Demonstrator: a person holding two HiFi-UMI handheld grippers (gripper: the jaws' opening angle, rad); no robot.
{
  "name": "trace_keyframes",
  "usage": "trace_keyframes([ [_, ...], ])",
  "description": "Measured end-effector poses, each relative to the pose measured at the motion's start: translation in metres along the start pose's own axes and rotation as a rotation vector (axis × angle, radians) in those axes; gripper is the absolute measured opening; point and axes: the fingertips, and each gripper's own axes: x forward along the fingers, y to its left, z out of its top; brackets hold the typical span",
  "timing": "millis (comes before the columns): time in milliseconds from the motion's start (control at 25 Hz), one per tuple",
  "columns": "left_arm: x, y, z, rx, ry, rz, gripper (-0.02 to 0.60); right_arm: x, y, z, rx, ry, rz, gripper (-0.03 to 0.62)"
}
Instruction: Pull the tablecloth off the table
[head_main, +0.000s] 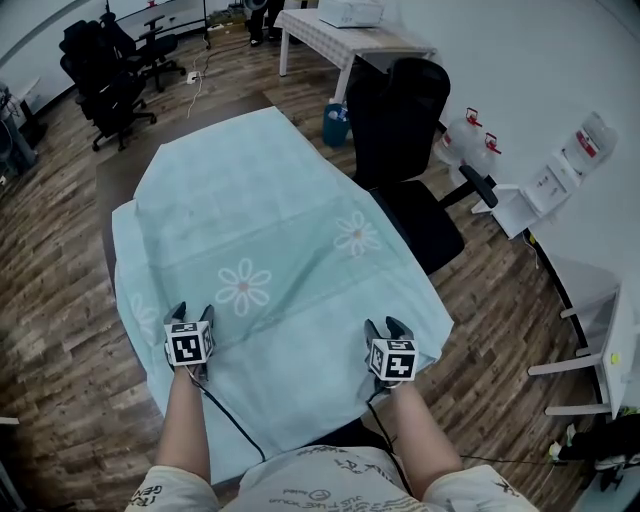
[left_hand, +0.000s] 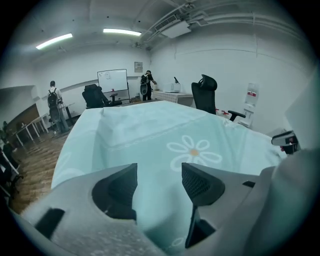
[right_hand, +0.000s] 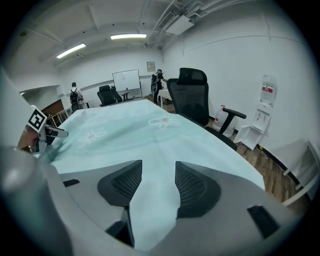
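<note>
Wooden floor (head_main: 50, 300) all round a dark table (head_main: 120, 175), covered almost wholly by the pale green tablecloth (head_main: 270, 220) printed with white daisies. Cloth spread flat over the top, hanging over the near edge and both long sides, with only a strip of bare tabletop showing at the far left. Just right of the table, a black office chair (head_main: 405, 110), seat close beside the cloth's right edge. Past it, a blue bin (head_main: 336, 125) on the floor and a white table (head_main: 340, 40) at the far end of the room. More black chairs (head_main: 105, 70) far left, and water bottles (head_main: 468, 140) by the right wall.

Left gripper (head_main: 192, 313) down at the near left part of the cloth, right gripper (head_main: 386, 326) at the near right corner, well apart from each other, both pointing away and downward. Jaws of the left standing wide apart, dark pads (left_hand: 200, 184) clear of the fabric, green cloth filling the gap behind them. Jaws of the right likewise parted, ribbed pads (right_hand: 192, 186) pressing on nothing, a pale fold of cloth showing between. Hard to tell from either gripper view whether the fabric lies truly within the gap or merely beneath the tips. Nothing gripped on either side.
</note>
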Motion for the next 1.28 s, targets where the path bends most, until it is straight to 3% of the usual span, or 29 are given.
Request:
trace_keyframes([
  [120, 0.016, 0.011, -0.009, -0.034, 0.016, -0.003, 0.282, 0.018, -0.015, -0.018, -0.006, 0.056, -0.024, 0.202],
  [360, 0.039, 0.018, -0.030, -0.024, 0.100, 0.005, 0.285, 0.041, -0.023, -0.033, -0.025, 0.134, -0.037, 0.206],
  [480, 0.042, 0.017, -0.033, -0.067, 0.078, -0.014, 0.290, 0.043, -0.021, -0.032, -0.062, 0.136, -0.017, 0.193],
  [680, 0.044, 0.013, -0.033, -0.061, 0.088, -0.040, 0.287, 0.046, -0.022, -0.034, -0.060, 0.205, 0.026, 0.161],
  [720, 0.044, 0.013, -0.034, -0.063, 0.097, -0.045, 0.277, 0.047, -0.020, -0.034, -0.066, 0.229, 0.034, 0.143],
  [880, 0.044, -0.001, -0.033, -0.020, 0.148, -0.070, 0.041, 0.053, -0.010, -0.033, -0.105, 0.304, 0.052, 0.031],
  [920, 0.046, -0.004, -0.033, 0.004, 0.158, -0.067, 0.017, 0.054, -0.009, -0.033, -0.109, 0.309, 0.048, 0.023],
  [1000, 0.047, -0.006, -0.033, 0.022, 0.159, -0.061, 0.014, 0.054, -0.008, -0.032, -0.104, 0.300, 0.038, 0.018],
  [1280, 0.044, -0.006, -0.032, -0.027, 0.125, -0.077, 0.011, 0.051, -0.009, -0.032, -0.089, 0.241, 0.019, 0.017],
])
